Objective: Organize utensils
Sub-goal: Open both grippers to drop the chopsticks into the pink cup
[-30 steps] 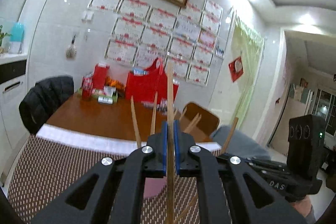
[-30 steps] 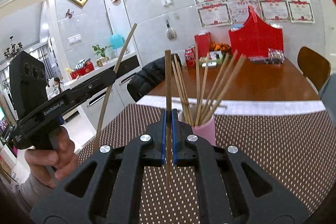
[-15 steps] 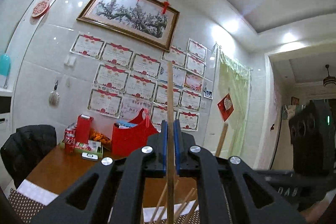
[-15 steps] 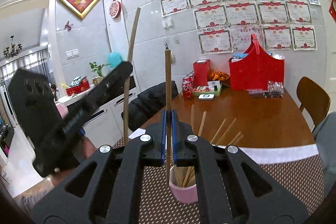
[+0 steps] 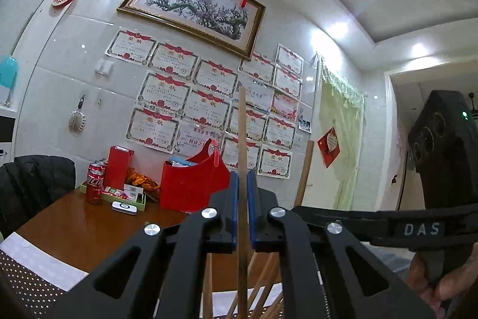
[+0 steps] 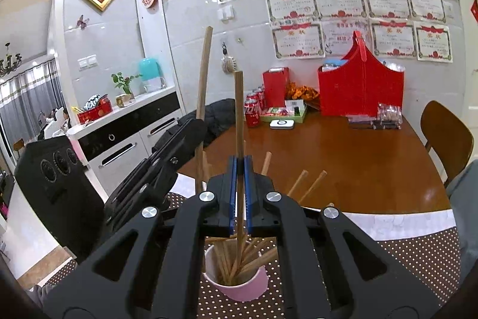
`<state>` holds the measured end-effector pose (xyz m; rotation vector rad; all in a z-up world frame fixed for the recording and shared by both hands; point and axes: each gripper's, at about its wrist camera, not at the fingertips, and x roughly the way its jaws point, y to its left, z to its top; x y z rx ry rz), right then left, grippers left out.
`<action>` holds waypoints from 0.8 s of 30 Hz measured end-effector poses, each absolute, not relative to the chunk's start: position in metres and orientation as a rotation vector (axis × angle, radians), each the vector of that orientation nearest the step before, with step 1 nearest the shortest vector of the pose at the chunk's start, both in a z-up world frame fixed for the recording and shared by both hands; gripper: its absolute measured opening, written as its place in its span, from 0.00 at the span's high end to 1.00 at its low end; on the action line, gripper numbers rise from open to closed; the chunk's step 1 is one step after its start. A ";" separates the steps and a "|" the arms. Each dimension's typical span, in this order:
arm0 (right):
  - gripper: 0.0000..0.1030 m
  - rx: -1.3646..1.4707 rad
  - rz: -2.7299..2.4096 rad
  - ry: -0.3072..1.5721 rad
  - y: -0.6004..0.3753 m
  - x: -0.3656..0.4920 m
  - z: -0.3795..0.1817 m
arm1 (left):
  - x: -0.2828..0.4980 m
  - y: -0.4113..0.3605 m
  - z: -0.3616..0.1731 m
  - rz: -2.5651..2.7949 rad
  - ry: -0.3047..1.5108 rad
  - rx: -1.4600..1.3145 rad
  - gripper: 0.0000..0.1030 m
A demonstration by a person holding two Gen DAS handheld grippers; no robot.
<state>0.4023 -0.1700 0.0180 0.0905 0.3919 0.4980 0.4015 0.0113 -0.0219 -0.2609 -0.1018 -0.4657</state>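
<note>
My left gripper (image 5: 242, 178) is shut on a wooden chopstick (image 5: 242, 124) that stands upright between its blue pads. My right gripper (image 6: 239, 166) is shut on a second upright chopstick (image 6: 239, 109); its lower end reaches into the pink cup (image 6: 242, 287), which holds several chopsticks (image 6: 254, 253). In the right wrist view the left gripper (image 6: 194, 127) sits just left of the cup, its chopstick (image 6: 203, 73) leaning slightly. The left wrist view shows the right gripper (image 5: 298, 208) close on the right with its chopstick (image 5: 305, 169). The cup is hidden there; only chopstick tops (image 5: 263, 283) show.
The cup stands on a brown dotted mat (image 6: 418, 256) on a wooden table (image 6: 343, 163). At the table's far side are a red bag (image 6: 358, 88), cola cans (image 6: 252, 112) and a tray. A wooden chair (image 6: 448, 136) stands right, a jacket-draped chair (image 5: 33, 184) left. A hand (image 5: 448, 289) grips the right handle.
The right gripper rose and moved over the pink cup, so its chopstick now points into it. The left gripper swung in beside it and tilted upward, its chopstick more upright.
</note>
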 end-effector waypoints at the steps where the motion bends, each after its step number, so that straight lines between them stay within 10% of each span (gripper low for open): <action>1: 0.95 0.095 0.498 0.398 -0.171 0.405 0.016 | 0.402 0.010 -0.025 -0.463 -0.100 -0.254 0.94; 7: 0.90 0.125 0.498 0.489 -0.171 0.416 -0.001 | 0.409 0.011 -0.046 -0.421 -0.082 -0.215 0.94; 10: 0.19 0.173 0.476 0.484 -0.179 0.415 0.000 | 0.410 0.014 -0.051 -0.391 -0.074 -0.207 0.72; 24: 0.06 0.264 0.385 0.354 -0.222 0.367 0.017 | 0.353 0.047 -0.020 -0.318 -0.050 -0.174 0.10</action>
